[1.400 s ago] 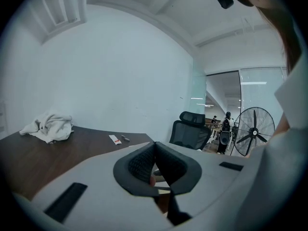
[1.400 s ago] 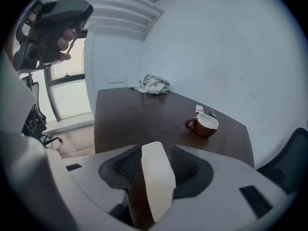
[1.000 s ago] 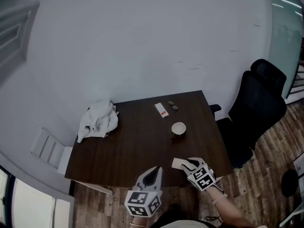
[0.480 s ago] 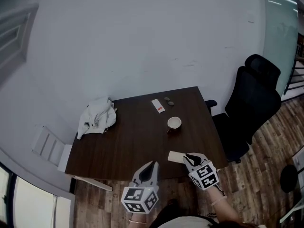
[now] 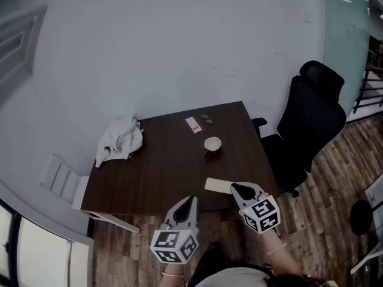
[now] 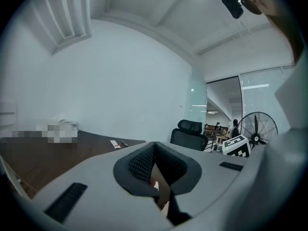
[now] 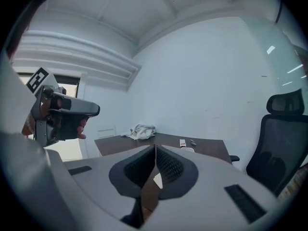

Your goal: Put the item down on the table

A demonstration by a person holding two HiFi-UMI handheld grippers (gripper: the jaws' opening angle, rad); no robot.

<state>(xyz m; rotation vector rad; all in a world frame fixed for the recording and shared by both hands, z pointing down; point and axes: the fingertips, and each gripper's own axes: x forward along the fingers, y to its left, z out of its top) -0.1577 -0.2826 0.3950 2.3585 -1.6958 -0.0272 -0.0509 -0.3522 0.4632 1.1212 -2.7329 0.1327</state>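
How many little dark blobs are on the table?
2. One blob sits near the table's far edge, just right of the packet. The other blob lies close beside it. They're tiny, so more could be hidden.

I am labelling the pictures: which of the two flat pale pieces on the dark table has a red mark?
The small white paper packet near the dark wooden table's far edge; the larger beige flat card by the front edge is plain.

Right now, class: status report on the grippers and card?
Left gripper shut, empty. Right gripper closing shut at card, flat on table; grip unclear. Cup well clear.
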